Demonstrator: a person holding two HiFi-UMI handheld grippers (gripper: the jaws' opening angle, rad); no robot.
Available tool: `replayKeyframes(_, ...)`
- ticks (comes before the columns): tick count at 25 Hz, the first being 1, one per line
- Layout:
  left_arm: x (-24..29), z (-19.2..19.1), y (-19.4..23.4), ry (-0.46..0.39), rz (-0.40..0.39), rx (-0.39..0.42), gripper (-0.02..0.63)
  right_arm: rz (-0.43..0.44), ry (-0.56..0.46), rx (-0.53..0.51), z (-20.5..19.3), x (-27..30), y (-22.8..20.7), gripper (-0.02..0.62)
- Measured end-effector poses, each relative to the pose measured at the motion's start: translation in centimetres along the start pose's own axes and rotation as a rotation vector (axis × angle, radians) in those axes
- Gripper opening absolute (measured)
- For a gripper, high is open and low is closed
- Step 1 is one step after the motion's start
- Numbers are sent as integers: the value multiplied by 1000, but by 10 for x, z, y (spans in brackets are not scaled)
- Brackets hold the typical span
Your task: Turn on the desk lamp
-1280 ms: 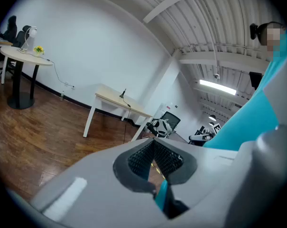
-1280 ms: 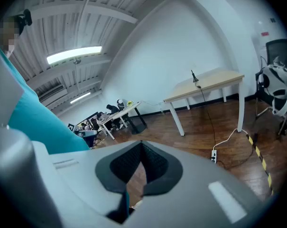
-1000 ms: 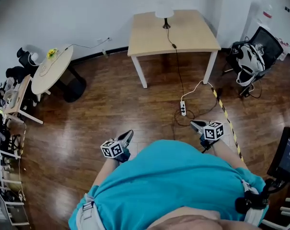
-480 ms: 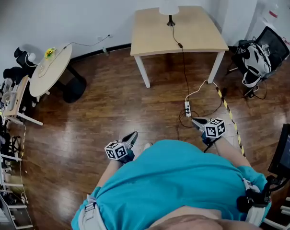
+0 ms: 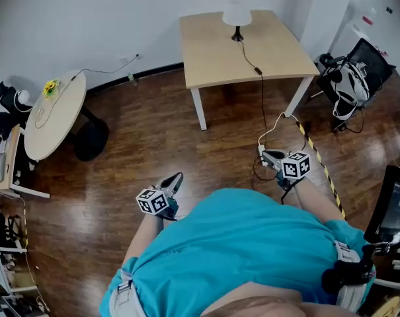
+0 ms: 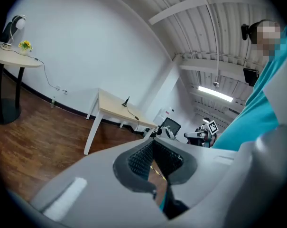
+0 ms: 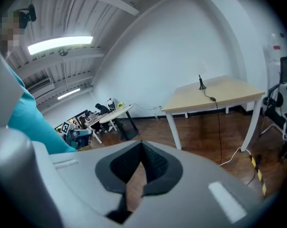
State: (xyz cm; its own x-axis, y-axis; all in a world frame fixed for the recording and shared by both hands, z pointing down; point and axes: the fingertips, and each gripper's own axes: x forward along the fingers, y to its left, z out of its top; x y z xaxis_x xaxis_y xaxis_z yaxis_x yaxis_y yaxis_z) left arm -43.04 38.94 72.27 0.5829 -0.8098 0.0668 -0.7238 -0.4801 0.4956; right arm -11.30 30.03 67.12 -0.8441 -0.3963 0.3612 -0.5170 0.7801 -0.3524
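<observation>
Facing the desk lamp (image 5: pixel 237 16) on its table (image 5: pixel 213 53), left hand-held gripper (image 5: pixel 177 177) and right hand-held gripper (image 5: pixel 266 154) hang closed.

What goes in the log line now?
desk lamp: on far table, untouched | left gripper: shut, empty | right gripper: shut, empty
</observation>
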Motion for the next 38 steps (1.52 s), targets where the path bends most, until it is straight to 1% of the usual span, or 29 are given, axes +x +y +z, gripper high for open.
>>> replayKeyframes(3, 26, 34, 31, -16, -11, -24, 1, -16, 39, -4, 28, 23, -13, 2)
replayKeyframes(7, 57, 53, 49, -37, -20, -70, 1, -51, 52, 56, 41, 46, -55, 2)
replayKeyframes(10, 81, 62, 54, -15, -12, -45, 1, -45, 49, 67, 57, 61, -91, 2)
replayKeyframes(12, 98, 69, 65, -7, 17, -21, 1, -22, 51, 57, 68, 74, -118, 2)
replayKeyframes(16, 152, 86, 92, -20, 101, 4, 1, 36, 45, 33, 87, 103, -194, 2)
replayKeyframes(18, 186, 97, 96, -38, 139, -14, 1, 53, 53, 24, 99, 110, -233, 2)
replayKeyframes(20, 222, 109, 97, -46, 152, -14, 1, 76, 55, 16, 116, 116, -268, 2)
replayKeyframes(22, 263, 122, 107, -27, 163, 8, 1, 102, 46, 7, 139, 126, -303, 2)
replayKeyframes(25, 334, 145, 129, 8, 169, 0, 1, 102, 27, 22, 180, 145, -361, 2)
replayKeyframes(26, 357, 155, 132, 28, 158, -1, 1, 93, 22, 33, 193, 152, -377, 2)
replayKeyframes(29, 415, 185, 147, 89, 79, 45, 1, 71, 9, 62, 227, 170, -411, 2)
replayKeyframes(32, 465, 214, 182, 111, 26, 29, 1, 23, 3, 106, 253, 187, -441, 2)
replayKeyframes(34, 497, 237, 204, 130, -21, 24, 1, -34, 7, 136, 269, 198, -458, 2)
replayKeyframes(38, 558, 293, 238, 189, -162, 66, 1, -178, 17, 168, 312, 219, -478, 2)
